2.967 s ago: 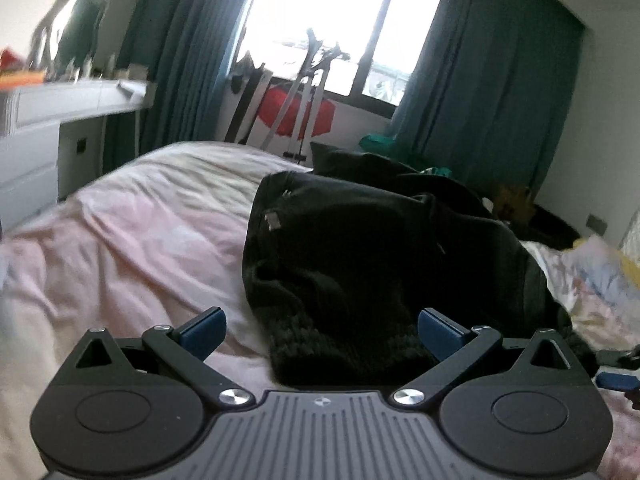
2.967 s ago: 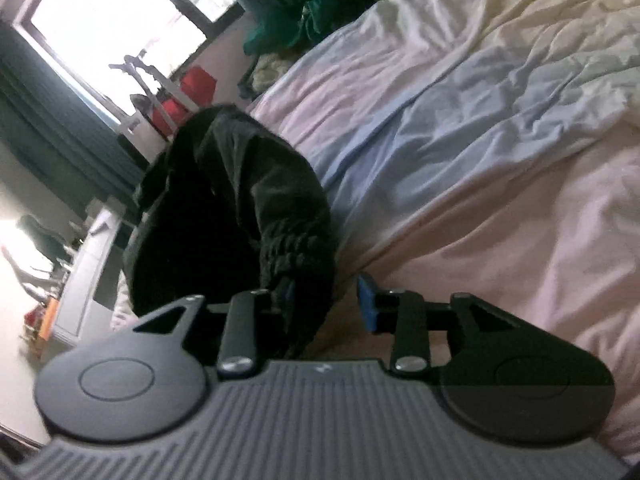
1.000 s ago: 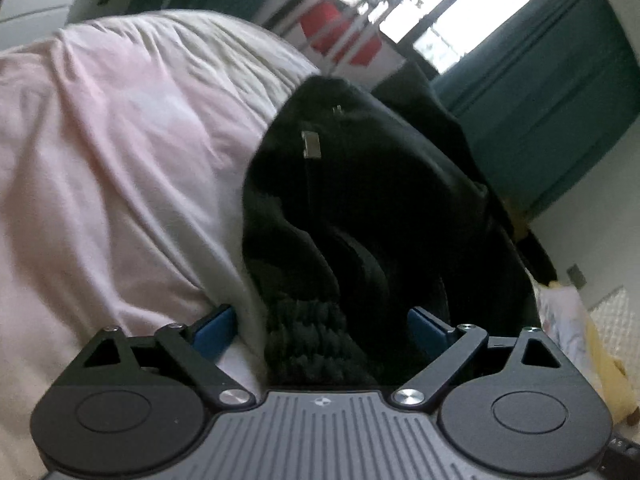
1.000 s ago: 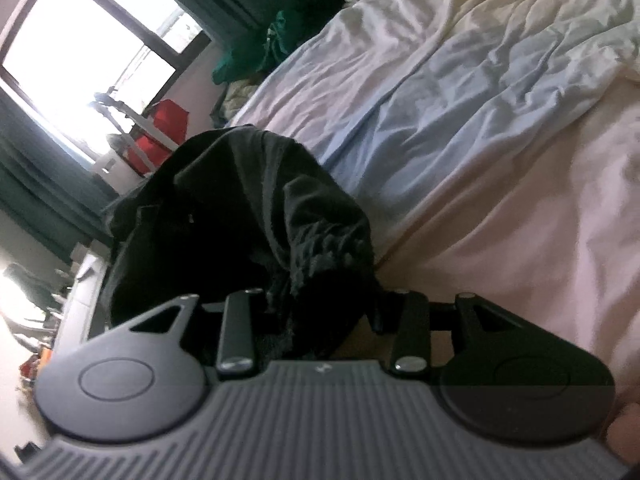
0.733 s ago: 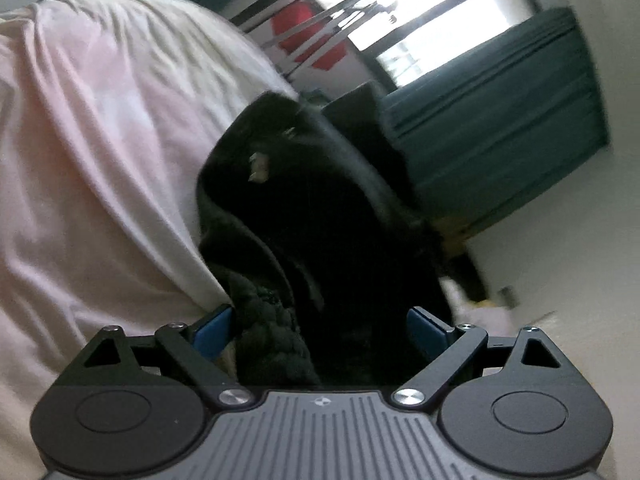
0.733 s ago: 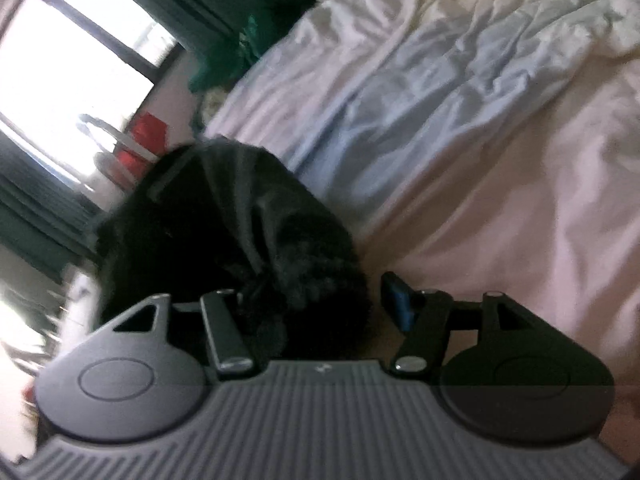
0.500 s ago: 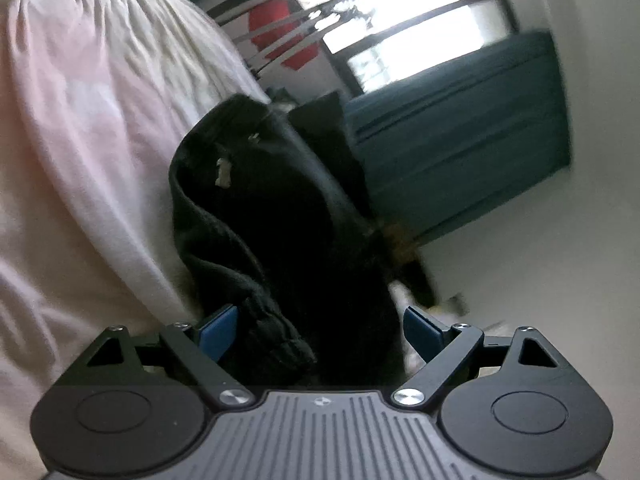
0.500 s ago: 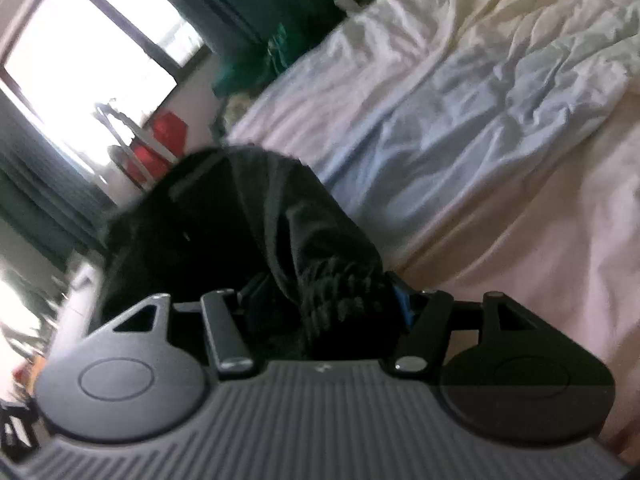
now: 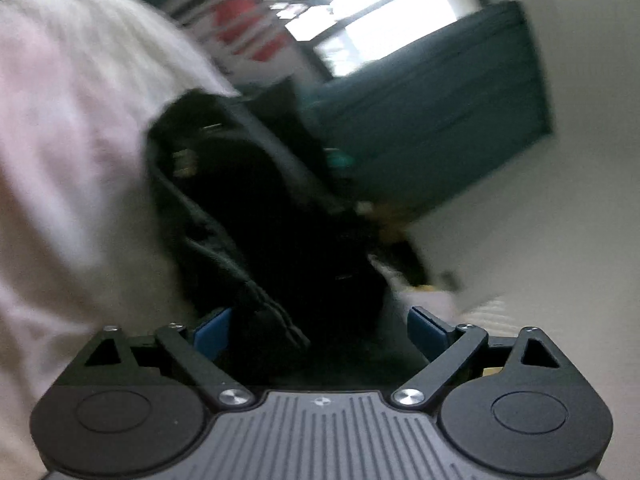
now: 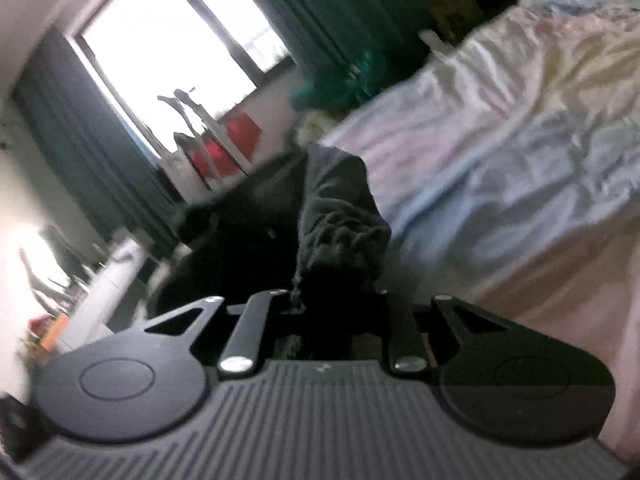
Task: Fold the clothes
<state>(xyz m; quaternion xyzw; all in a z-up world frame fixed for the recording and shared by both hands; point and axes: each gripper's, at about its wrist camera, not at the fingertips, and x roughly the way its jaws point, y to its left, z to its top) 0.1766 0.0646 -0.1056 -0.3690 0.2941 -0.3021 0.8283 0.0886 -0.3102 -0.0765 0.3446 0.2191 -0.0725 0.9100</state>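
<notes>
The right gripper [image 10: 334,308] has its jaws pinching the ribbed hem of the black garment [image 10: 340,236] heaped on the bed [image 10: 500,168], likely to lift it for spreading, while the left gripper [image 9: 318,330], jaws spread, straddles the near edge ungripped.

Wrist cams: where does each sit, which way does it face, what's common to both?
Left wrist: sits on the left hand-held gripper, looks forward along its open fingers, low over the pink bedsheet, at the black garment lying between the blue pads, toward the window; only gripper body and fingers show.
Right wrist: sits on the right hand-held gripper, tilted, shut on the black garment's ribbed end, bedsheet to its right; only gripper hardware shows.
Shared: garment, bedsheet, window, teal curtains.
</notes>
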